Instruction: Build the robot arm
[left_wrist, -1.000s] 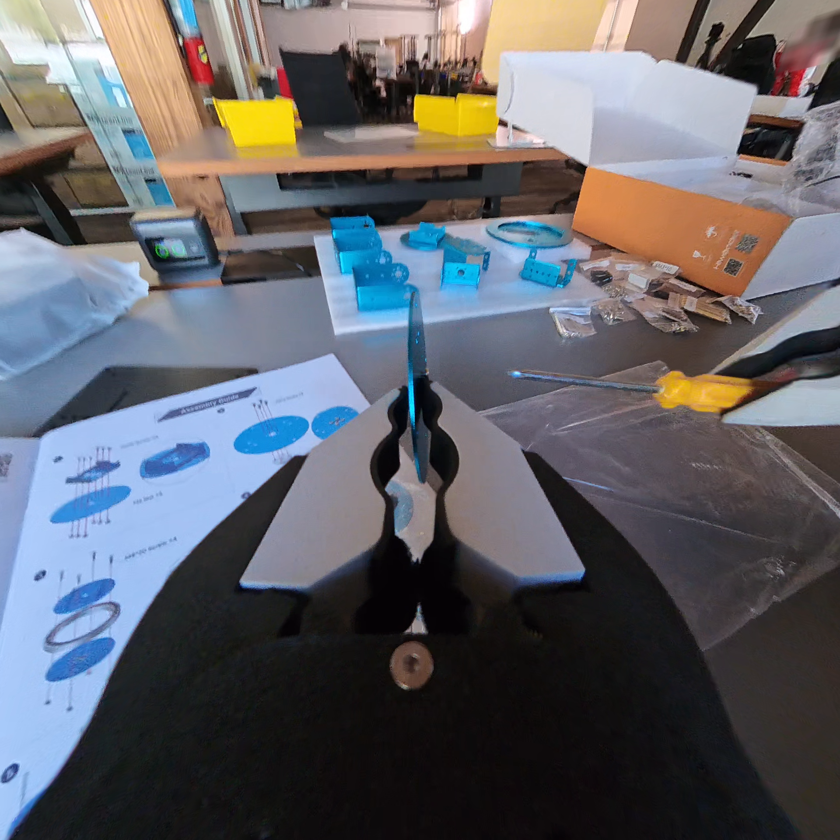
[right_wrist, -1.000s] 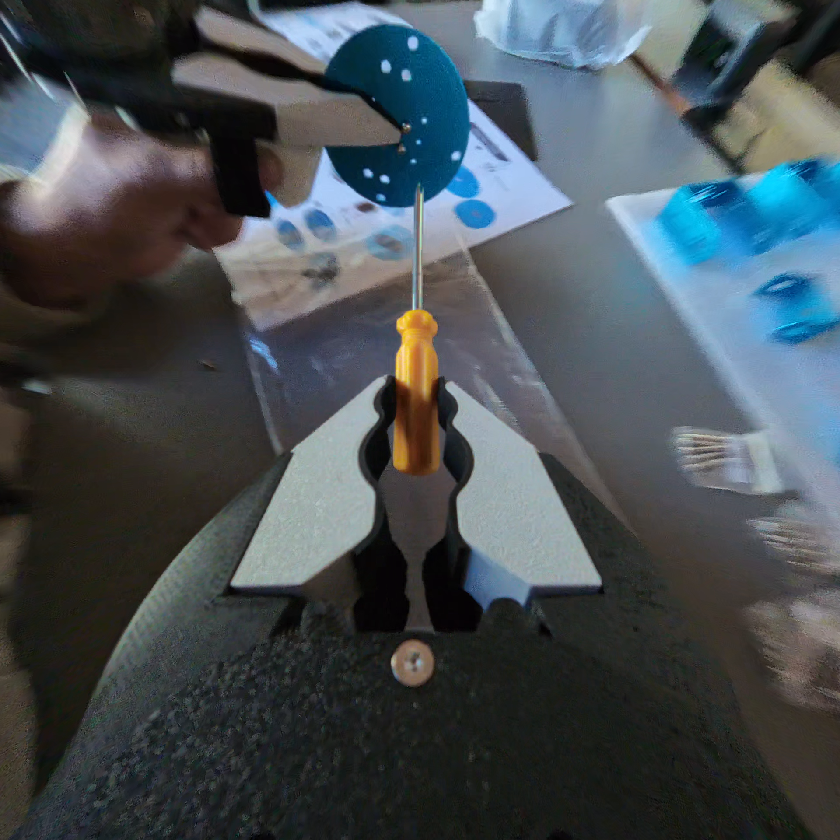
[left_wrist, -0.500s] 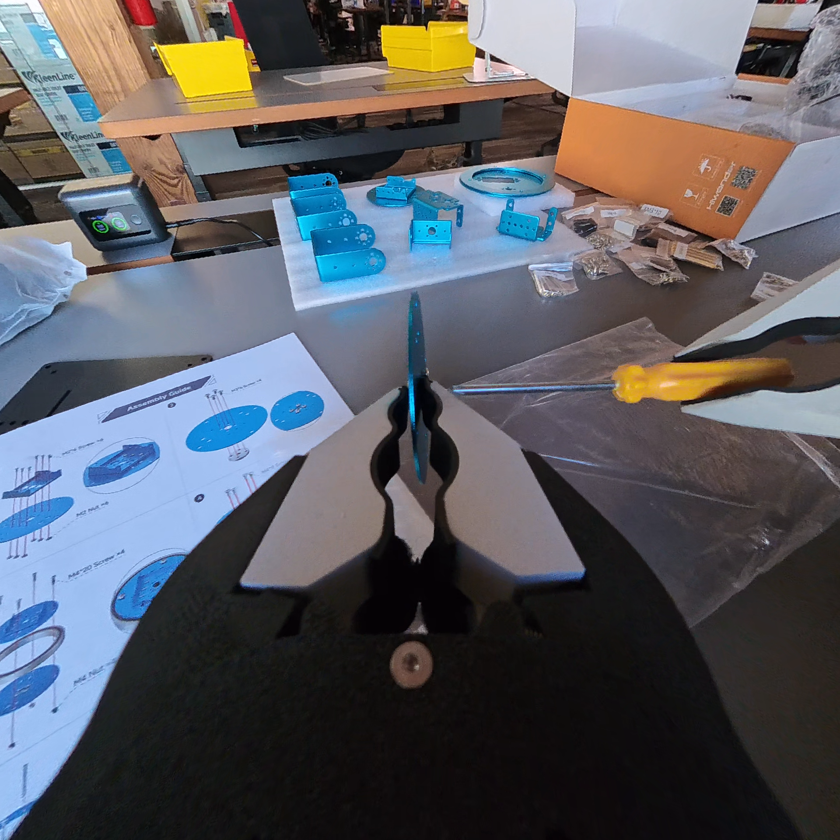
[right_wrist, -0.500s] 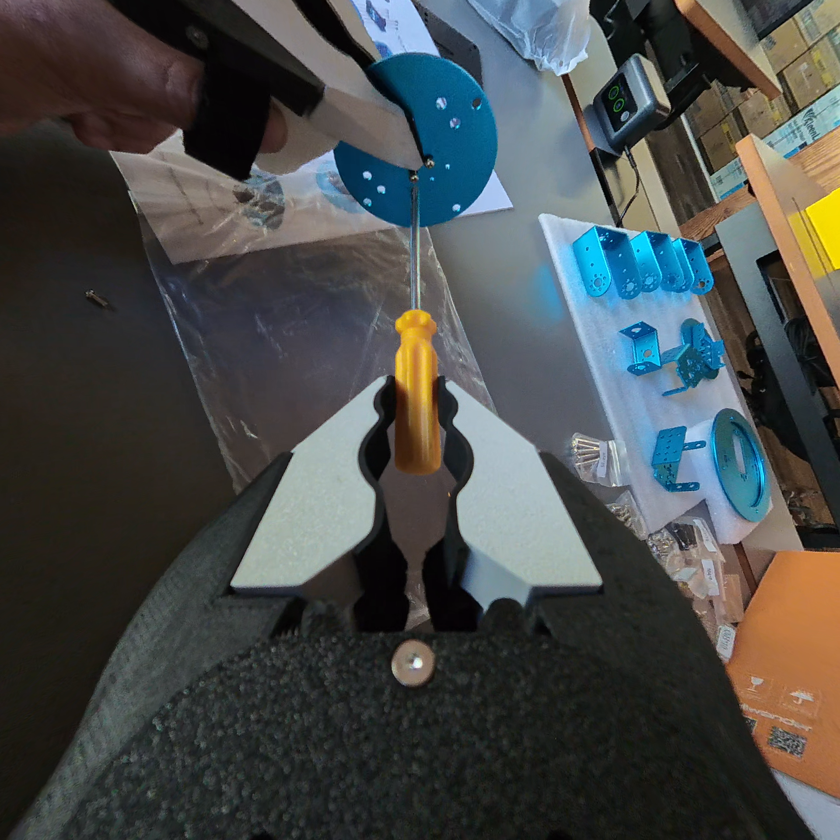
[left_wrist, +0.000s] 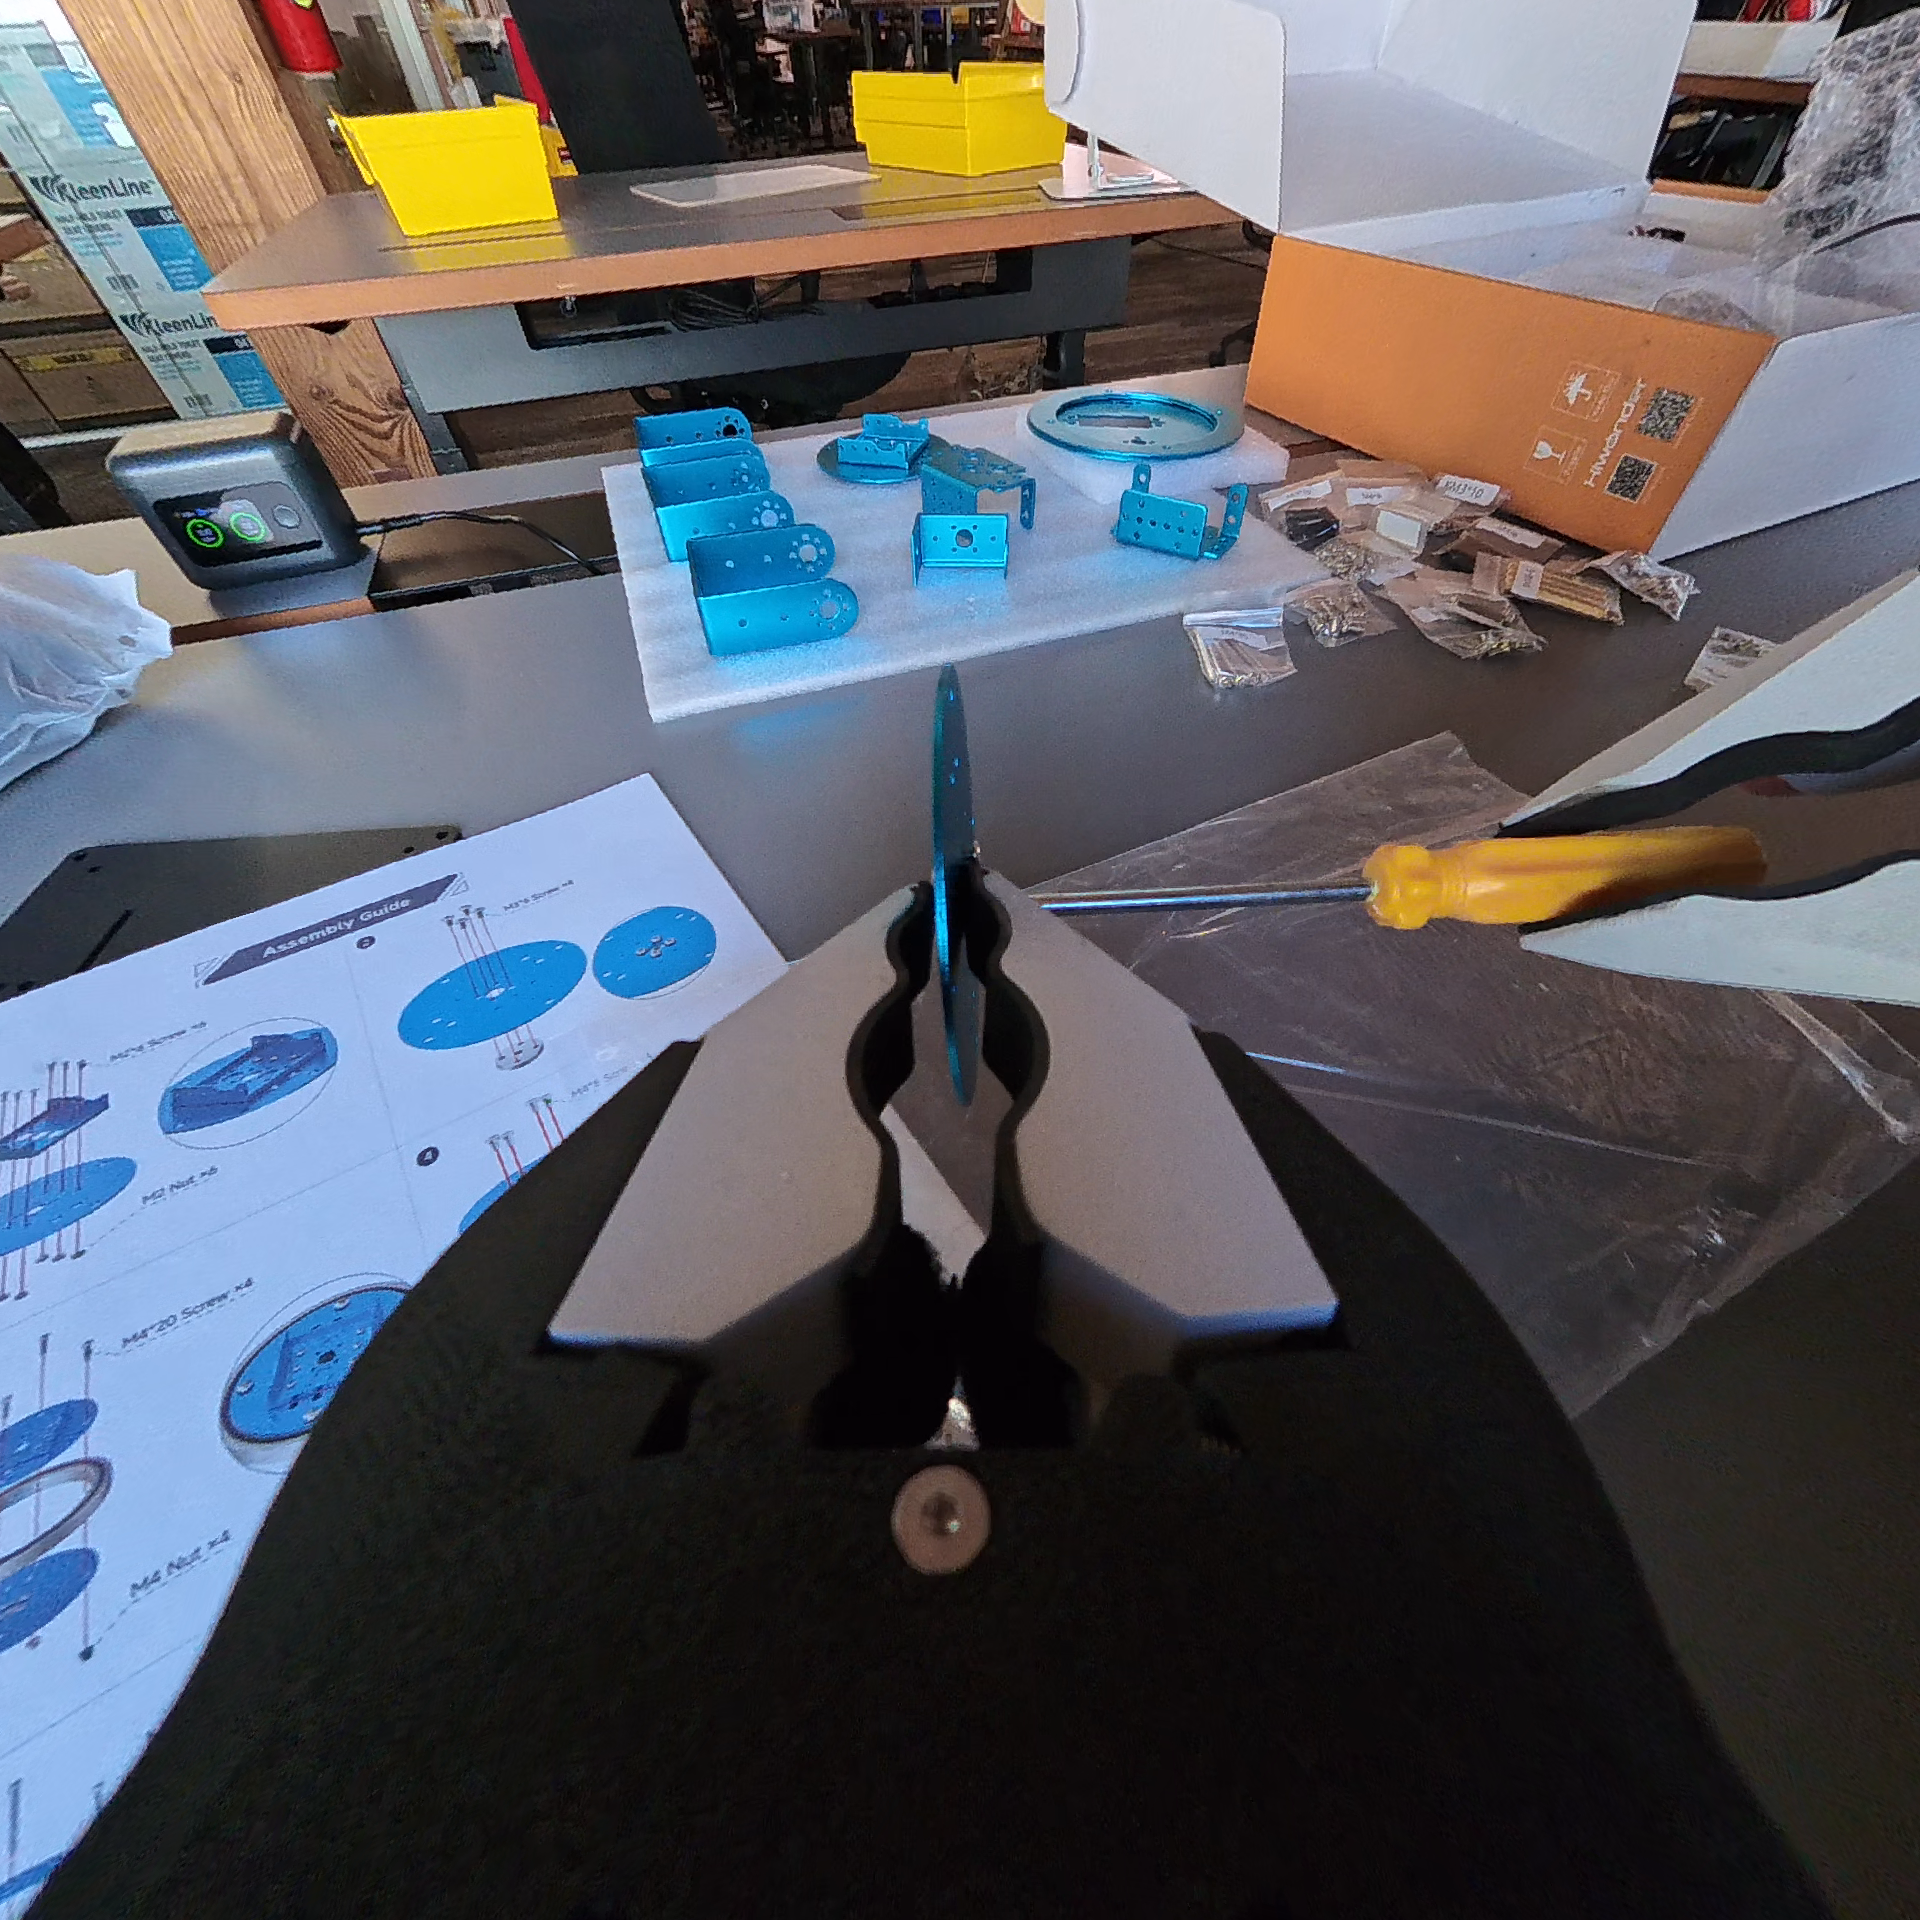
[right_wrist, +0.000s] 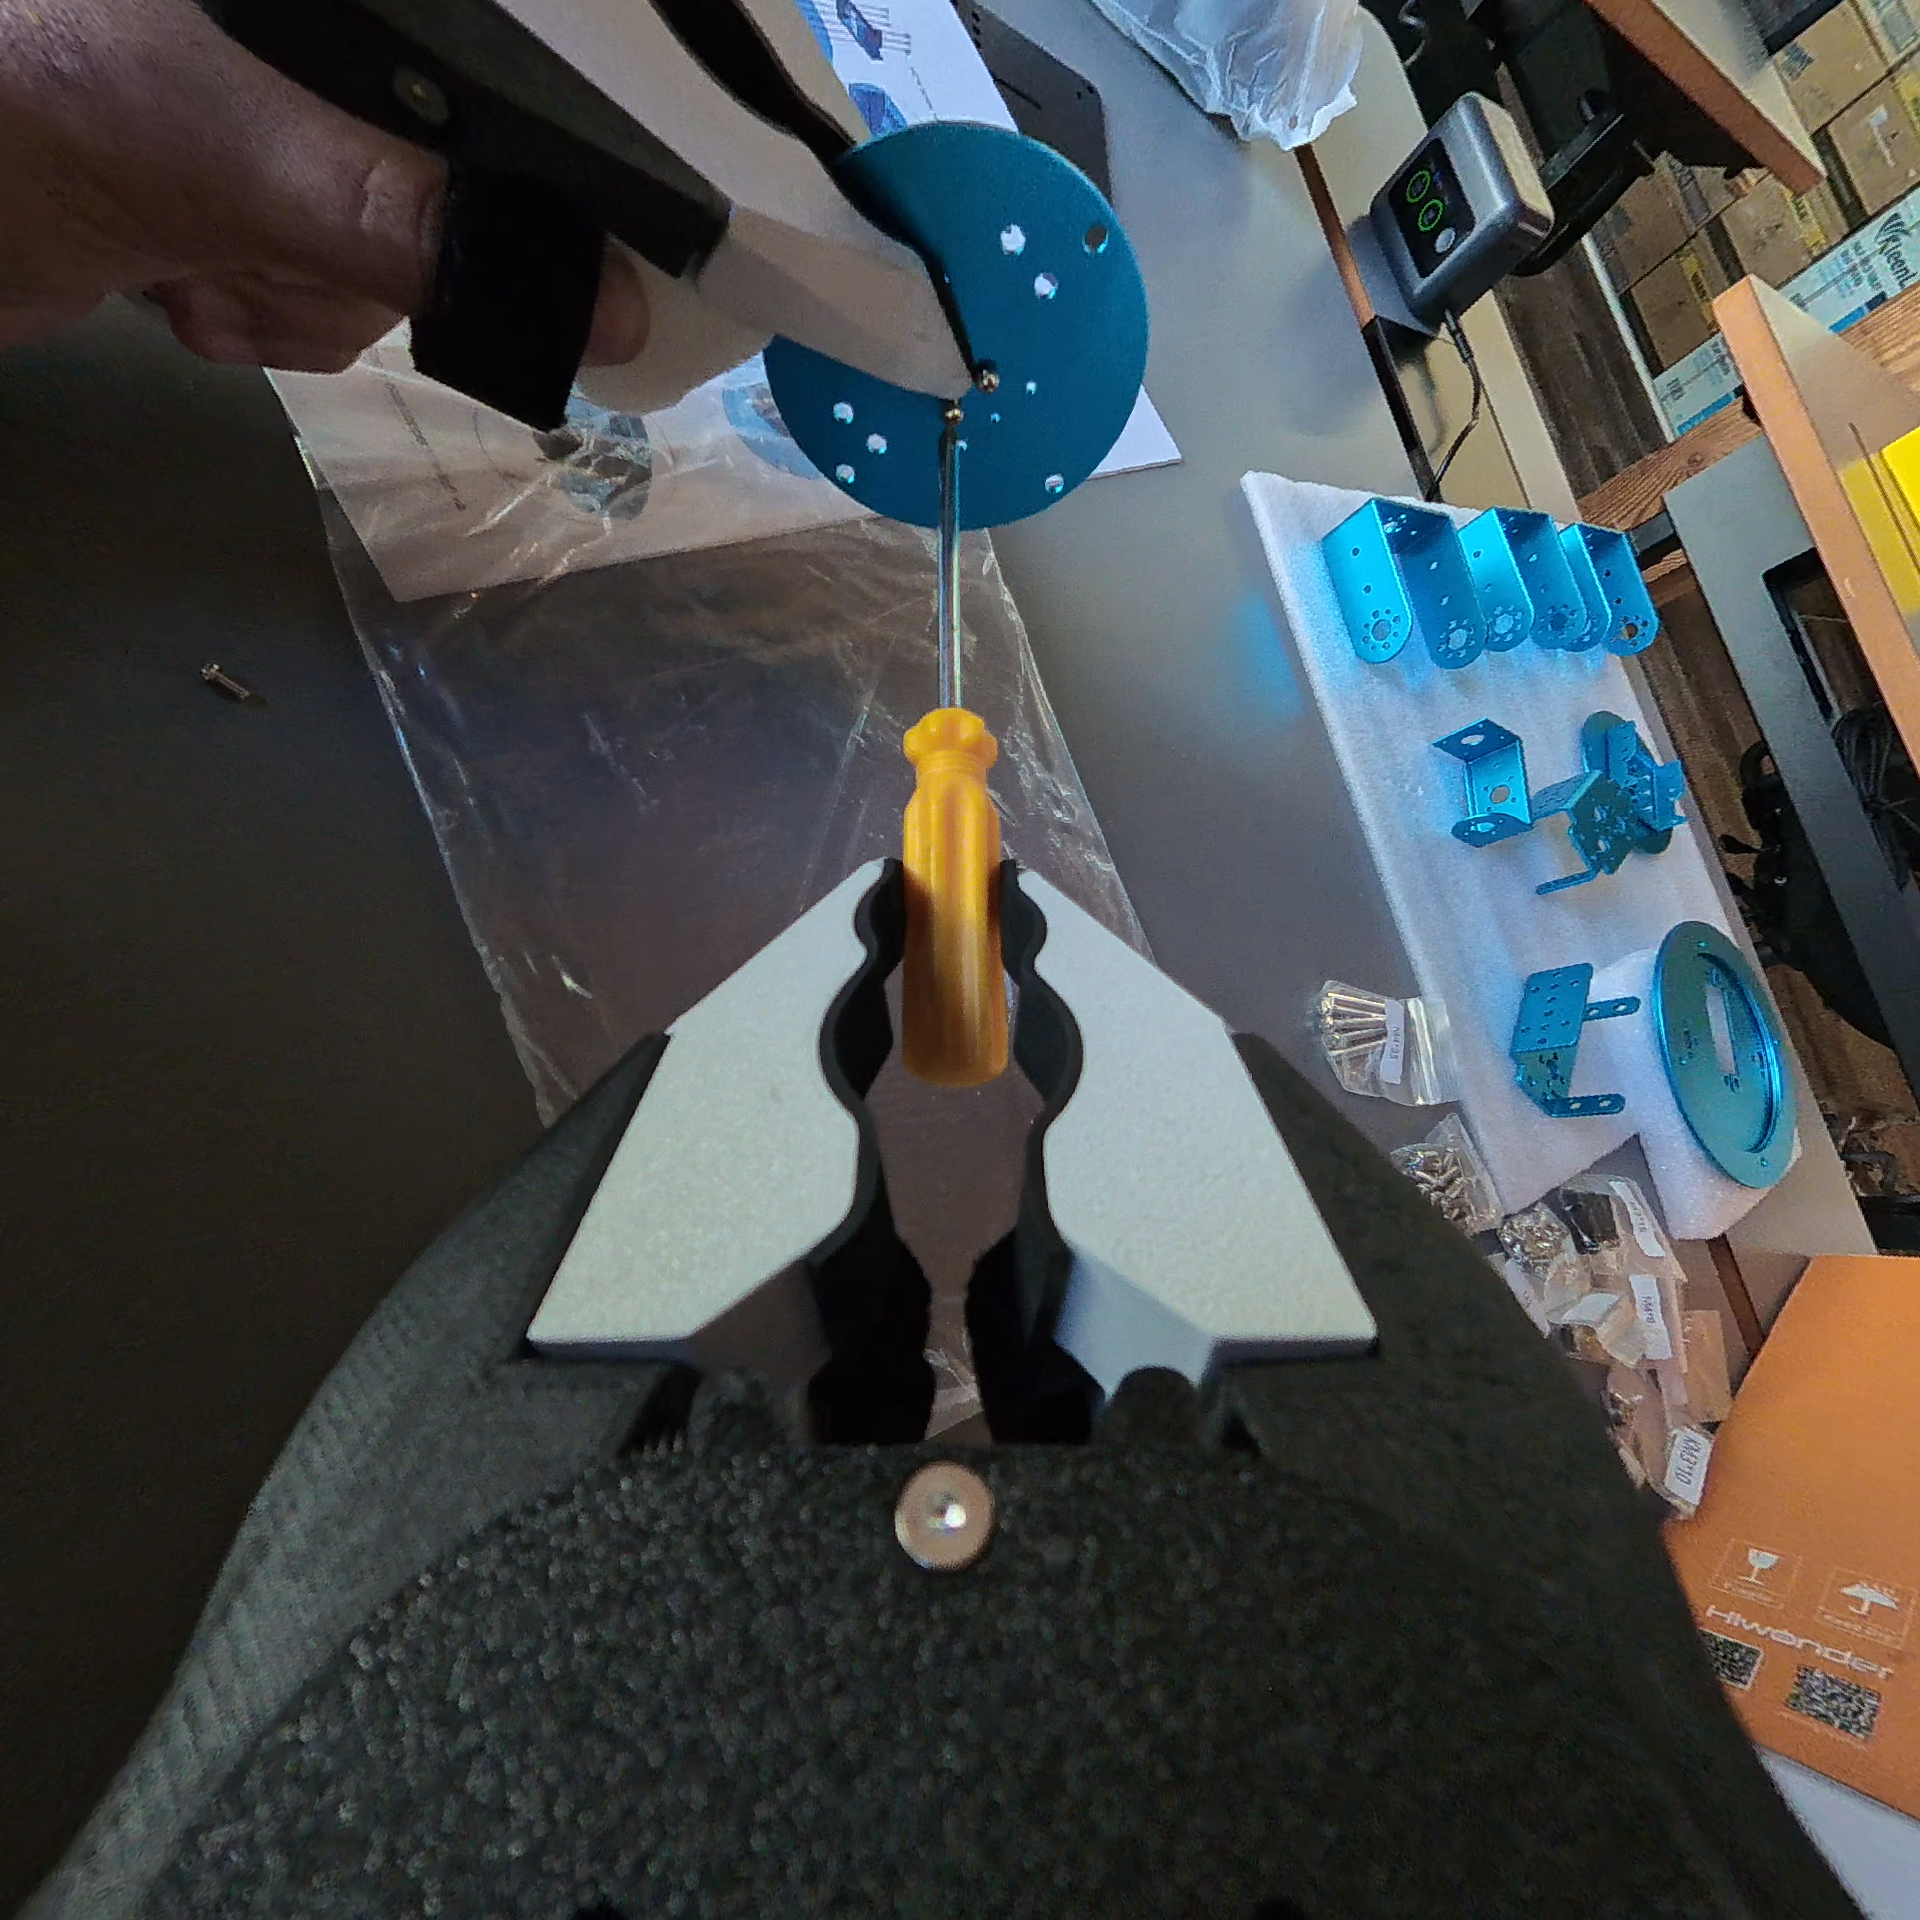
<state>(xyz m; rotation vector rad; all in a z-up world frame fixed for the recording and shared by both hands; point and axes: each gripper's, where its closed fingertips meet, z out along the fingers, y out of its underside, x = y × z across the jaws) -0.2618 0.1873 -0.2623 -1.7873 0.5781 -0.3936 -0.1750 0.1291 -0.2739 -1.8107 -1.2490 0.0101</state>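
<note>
My left gripper (left_wrist: 951, 904) is shut on a round blue metal disc (left_wrist: 952, 831), held upright and edge-on above the table. In the right wrist view the disc (right_wrist: 1018, 416) shows its face with several holes and small screws. My right gripper (right_wrist: 951, 894) is shut on the yellow handle of a screwdriver (right_wrist: 951, 914). Its thin steel shaft (right_wrist: 945, 582) points at the disc and its tip touches a small screw on the disc's face. In the left wrist view the screwdriver (left_wrist: 1538, 873) comes in from the right, with the shaft's tip right beside the disc.
A printed assembly sheet (left_wrist: 312, 1039) lies at the left. A clear plastic bag (left_wrist: 1455, 1091) lies under the tools. A white foam pad (left_wrist: 935, 613) holds several blue brackets and a blue ring. Small screw bags (left_wrist: 1434, 592), an orange box (left_wrist: 1507, 384) and a loose screw (right_wrist: 231, 684) are nearby. One gripper's finger ends stand about 11 centimetres off the other's.
The right gripper has brought the screwdriver tip in from short of the disc onto its screw. The left gripper has tilted and shifted slightly while holding the disc.
</note>
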